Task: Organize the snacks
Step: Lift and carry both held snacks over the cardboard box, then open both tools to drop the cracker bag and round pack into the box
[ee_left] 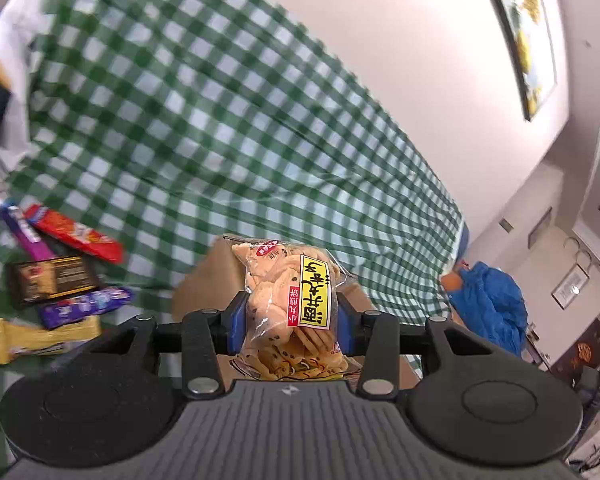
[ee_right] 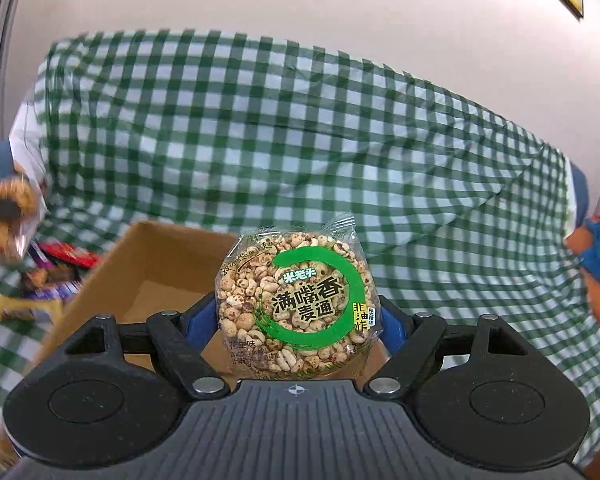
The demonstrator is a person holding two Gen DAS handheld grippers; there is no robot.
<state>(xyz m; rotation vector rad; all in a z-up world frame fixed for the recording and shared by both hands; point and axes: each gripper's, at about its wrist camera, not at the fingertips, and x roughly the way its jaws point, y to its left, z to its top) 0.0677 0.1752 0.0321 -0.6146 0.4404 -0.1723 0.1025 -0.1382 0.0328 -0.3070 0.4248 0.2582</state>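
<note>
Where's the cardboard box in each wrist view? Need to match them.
Left wrist: cardboard box low centre, mostly hidden behind the cracker bag held in the left gripper.
Right wrist: box lower left of centre, open, behind the puffed-grain cake in the right gripper.
Shared landmark: green checked cloth under the box.
</note>
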